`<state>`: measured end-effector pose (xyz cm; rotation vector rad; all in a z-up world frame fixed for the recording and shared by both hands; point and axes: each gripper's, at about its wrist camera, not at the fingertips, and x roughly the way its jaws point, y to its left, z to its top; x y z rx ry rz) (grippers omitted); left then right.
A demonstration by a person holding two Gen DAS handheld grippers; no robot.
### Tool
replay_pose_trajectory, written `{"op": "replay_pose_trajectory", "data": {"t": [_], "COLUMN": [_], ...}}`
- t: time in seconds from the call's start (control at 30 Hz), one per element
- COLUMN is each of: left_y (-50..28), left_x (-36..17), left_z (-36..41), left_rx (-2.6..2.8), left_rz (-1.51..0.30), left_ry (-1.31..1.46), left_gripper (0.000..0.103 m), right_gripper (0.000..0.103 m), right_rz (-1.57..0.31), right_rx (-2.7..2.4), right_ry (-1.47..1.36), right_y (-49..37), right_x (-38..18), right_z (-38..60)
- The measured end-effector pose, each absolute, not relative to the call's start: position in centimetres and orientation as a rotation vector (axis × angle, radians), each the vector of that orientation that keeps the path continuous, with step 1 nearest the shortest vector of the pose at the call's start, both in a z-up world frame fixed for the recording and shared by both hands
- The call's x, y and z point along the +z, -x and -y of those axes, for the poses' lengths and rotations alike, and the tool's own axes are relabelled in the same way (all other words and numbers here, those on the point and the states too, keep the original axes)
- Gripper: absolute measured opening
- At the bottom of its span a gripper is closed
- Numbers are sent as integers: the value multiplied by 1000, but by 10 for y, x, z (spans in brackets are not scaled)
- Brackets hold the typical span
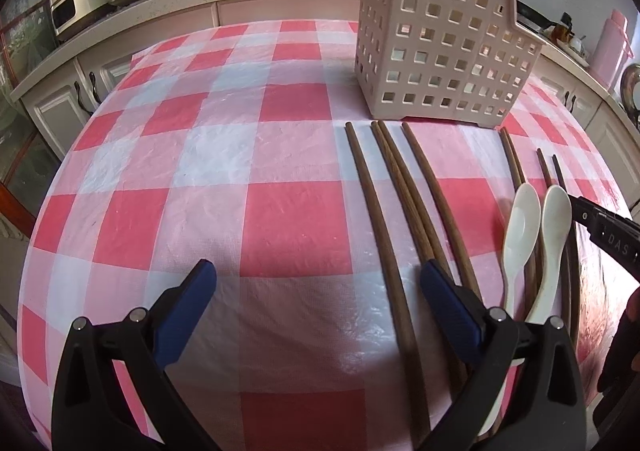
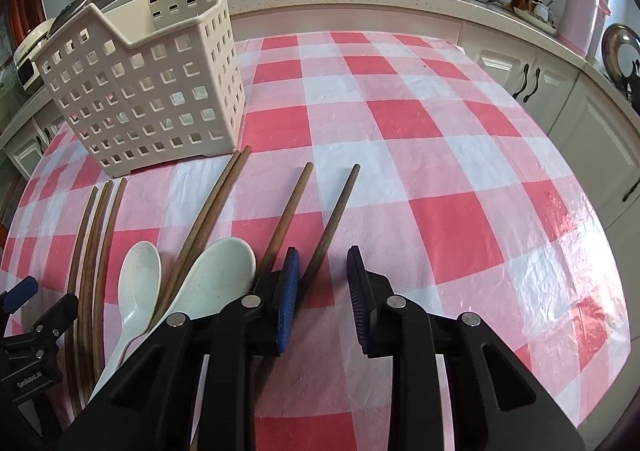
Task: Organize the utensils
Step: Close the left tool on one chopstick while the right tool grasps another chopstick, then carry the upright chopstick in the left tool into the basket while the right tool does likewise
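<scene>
Wooden chopsticks (image 1: 384, 235), white spoons (image 1: 520, 227) before upright caddy (image 1: 436, 39).

Chopsticks (image 1: 400, 203) and spoons (image 1: 518, 227) before basket (image 1: 436, 35).

The checked tablecloth (image 2: 460, 179) looked like thin glossy plastic, crinkled and catching glare. The chopsticks (image 1: 378, 219) were matt brown wood with visible grain, the two spoons (image 2: 218, 275) smooth speckled off-white, and the perforated caddy (image 1: 436, 39) matt beige plastic. The gripper pads (image 2: 290, 295) were ribbed blue rubber on black plastic arms.
</scene>
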<state>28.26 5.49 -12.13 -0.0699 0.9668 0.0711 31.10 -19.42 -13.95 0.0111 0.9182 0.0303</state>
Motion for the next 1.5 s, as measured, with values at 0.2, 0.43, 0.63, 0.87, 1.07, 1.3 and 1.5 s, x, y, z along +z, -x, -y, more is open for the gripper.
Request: {"op": "replay_pose_trajectory", "data": {"t": [0.2,0.43,0.63,0.87,1.07,1.3,1.5], "left_y": [-292,-301,-301,-301,-296,-275,-251], "left_x": [-120,-116,-112,-113,-102,-67,-34], "left_z": [-58,-51,-34,-37,-48,-51,-49], "left_rx": [112,166,113,46,32,15,19], "left_rz": [-971,-951,-946,-943,-906,-787,-681], "left_ry": [103,74,42,100,140,134,109], "left_gripper": [98,69,26,7,6,6,6], "right_gripper": [21,14,13,8,8,8,8], "right_rz": [-918,-916,-904,-882,-799,-721,-637], "right_rx": [56,82,95,118,142,173,196], "right_ry": [-17,-14,24,-53,-115,-138,-133], "right_y": [-310,-315,-316,-311,-299,-280,-258], "right_x": [-139,-139,-139,-136,-115,-87,-57], "right_z": [198,203,200,212,222,224,221]}}
